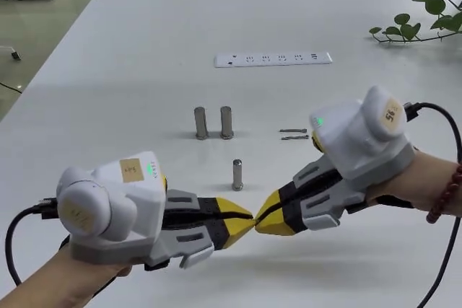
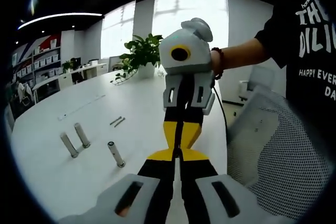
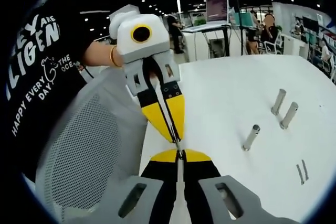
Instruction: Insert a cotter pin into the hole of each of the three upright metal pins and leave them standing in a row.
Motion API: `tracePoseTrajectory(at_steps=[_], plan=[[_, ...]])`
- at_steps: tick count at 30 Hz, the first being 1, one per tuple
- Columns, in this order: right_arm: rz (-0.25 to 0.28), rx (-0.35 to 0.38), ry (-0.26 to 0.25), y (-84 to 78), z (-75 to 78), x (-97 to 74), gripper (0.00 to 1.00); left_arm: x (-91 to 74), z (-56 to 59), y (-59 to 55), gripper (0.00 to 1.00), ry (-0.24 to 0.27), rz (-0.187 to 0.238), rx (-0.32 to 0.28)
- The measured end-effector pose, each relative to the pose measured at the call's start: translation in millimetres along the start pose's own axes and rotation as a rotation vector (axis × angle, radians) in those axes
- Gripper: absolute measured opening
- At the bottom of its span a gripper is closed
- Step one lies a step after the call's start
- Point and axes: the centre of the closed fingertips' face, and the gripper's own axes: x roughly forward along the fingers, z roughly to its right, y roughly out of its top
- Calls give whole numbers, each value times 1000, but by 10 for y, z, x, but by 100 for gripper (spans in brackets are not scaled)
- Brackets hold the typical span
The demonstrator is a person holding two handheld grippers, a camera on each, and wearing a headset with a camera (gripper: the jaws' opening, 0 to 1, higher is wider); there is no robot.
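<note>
Three upright metal pins stand on the white table: two side by side and a third nearer me. Two cotter pins lie flat to their right. My left gripper comes in from the lower left and my right gripper from the right. Both are shut, and their yellow tips touch just in front of the near pin. In the left gripper view the near pin stands left of the jaws. In the right gripper view the near pin stands to the right. Whether anything thin is pinched at the tips, I cannot tell.
A white power strip lies further back on the table. A leafy plant reaches in at the far right. A mesh chair back stands beside the table's near edge. Cables trail from both grippers.
</note>
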Motion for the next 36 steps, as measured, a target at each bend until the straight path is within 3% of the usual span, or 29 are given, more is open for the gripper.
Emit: tracePoseTrajectory(at_steps=[4,5,14,18,24,33,36], plan=[[-32,-43,-9,-20,-2,24,0,10,-36,-31,2,24,-16,-5],[-40,-50,-15,-28,9,28,0,15,-27,-40,2,22,-20,23],[-85,-100,-45,-62,90,20,0,25,-87,-137,3,57,-58,7],[-129,-112,-76,-109,165,-17,0,15,-133,-152,8,82,-54,-6],[-180,-121,-123,-167,295,-56,0,11,-244,-179,15,136,-47,-24],[-252,-105,-174,-222,489,-96,0,43,-462,-310,16,261,-101,-21],[-262,-75,-186,-234,552,-102,0,70,-528,-284,16,291,-84,-54]])
